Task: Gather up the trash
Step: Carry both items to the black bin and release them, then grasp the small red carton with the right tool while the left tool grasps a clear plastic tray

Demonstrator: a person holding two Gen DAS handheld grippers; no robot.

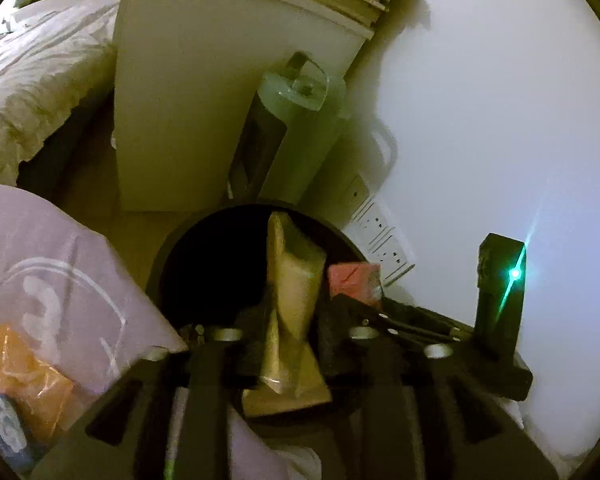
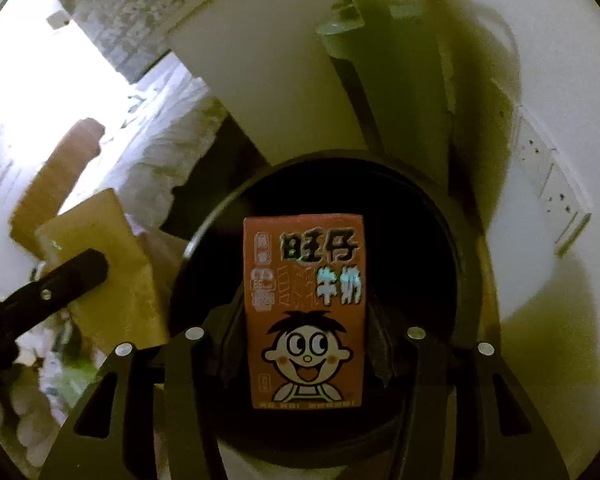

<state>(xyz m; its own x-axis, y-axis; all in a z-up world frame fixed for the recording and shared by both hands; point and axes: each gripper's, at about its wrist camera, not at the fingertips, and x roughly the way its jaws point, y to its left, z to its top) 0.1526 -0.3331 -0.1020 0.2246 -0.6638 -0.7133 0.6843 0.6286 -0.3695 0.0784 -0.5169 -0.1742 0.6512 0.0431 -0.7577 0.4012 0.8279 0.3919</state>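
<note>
A black round bin (image 1: 168,264) stands on the floor below both grippers. My left gripper (image 1: 294,316) is over its mouth, and a tan paper wrapper (image 1: 296,272) stands upright between its parted fingers; the pads do not press on it. My right gripper (image 2: 304,320) hangs over the same bin (image 2: 220,208), jaws spread a little wider than the red milk carton (image 2: 304,312) with a cartoon face that sits between them. In the left wrist view the carton (image 1: 354,282) shows just right of the wrapper. The wrapper (image 2: 100,248) appears at the left of the right wrist view.
A white cabinet (image 1: 204,100) stands behind the bin, with a pale green cylinder (image 1: 300,132) leaning against it. A wall socket (image 1: 380,236) sits on the white wall at right. A bed with a quilt (image 1: 32,80) is at left, a lilac bag (image 1: 60,260) near the left gripper.
</note>
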